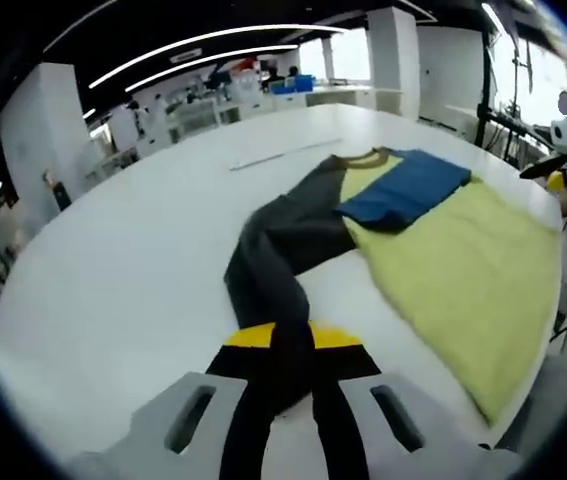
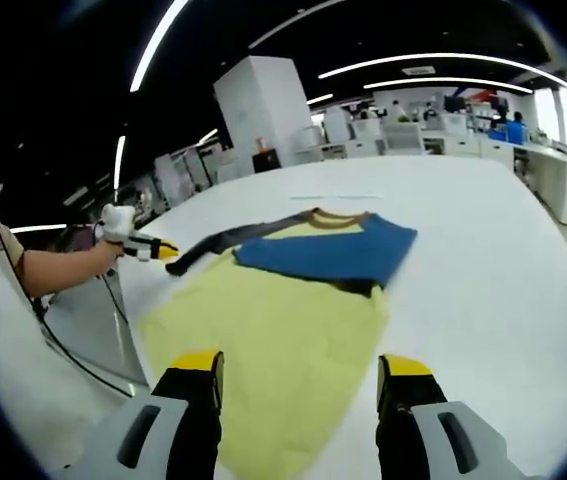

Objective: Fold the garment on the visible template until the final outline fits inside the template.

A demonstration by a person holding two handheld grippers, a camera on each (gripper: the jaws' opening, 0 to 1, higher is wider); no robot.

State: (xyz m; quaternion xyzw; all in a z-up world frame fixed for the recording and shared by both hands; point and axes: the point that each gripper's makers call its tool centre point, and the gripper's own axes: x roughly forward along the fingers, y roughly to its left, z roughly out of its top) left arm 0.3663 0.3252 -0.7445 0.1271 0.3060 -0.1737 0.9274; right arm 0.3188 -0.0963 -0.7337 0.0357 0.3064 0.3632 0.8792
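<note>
A yellow-bodied shirt lies spread on the white desk, collar toward the far side, with its blue sleeve already folded across the chest and its dark grey sleeve stretched out sideways. The left gripper is clamped on the cuff end of that grey sleeve, the cloth running up between its yellow-tipped jaws and trailing toward the body of the shirt. In the right gripper view the right gripper hangs with its jaws wide apart and nothing between them, just over the hem end of the yellow body; the left gripper appears there too at the grey sleeve's tip, held by a gloved hand. No template outline can be made out on the desk under the shirt. The fabric looks light, soft and limp, so it will sag and wrinkle rather than hold a shape, and it should slide easily over the smooth desk. The grey sleeve is best carried by its cuff and laid across the chest over the blue one; the hem wants a pinch near a corner, taking both layers, so the lower half lifts evenly when folded up toward the collar.
</note>
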